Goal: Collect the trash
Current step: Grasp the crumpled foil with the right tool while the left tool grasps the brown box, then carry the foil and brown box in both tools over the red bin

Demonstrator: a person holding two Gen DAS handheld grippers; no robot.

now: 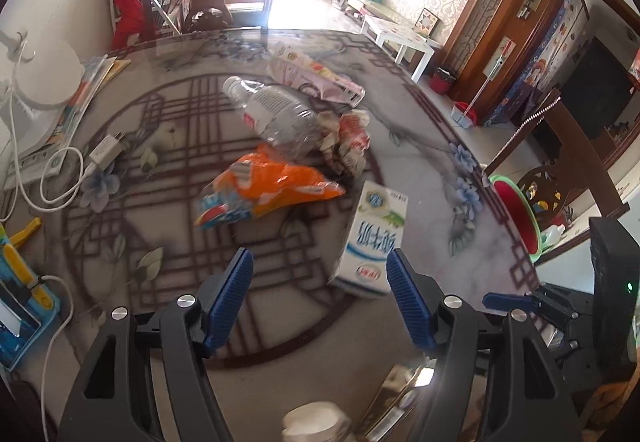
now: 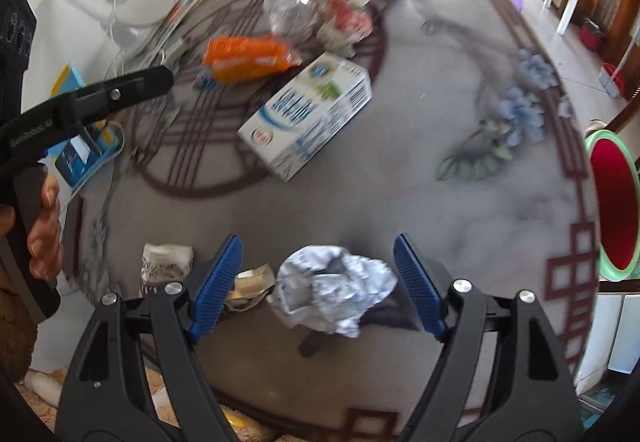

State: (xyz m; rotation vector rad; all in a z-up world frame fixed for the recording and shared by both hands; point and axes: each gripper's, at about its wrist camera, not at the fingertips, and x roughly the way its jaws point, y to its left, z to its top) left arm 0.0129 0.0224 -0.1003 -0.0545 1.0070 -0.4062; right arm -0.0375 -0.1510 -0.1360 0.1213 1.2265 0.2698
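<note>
reach step: my right gripper (image 2: 318,274) hangs spread, unclenched, around the crumpled foil wad (image 2: 334,290) on the table (image 2: 460,202), left gripper (image 1: 320,294) also spread, empty, near the milk carton (image 1: 370,238); next i'd lower and clamp the foil.

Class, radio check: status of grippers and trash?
Left gripper open, empty. Right gripper open around crumpled foil wrapper, pads clear. Milk carton ahead, nothing blocking.
</note>
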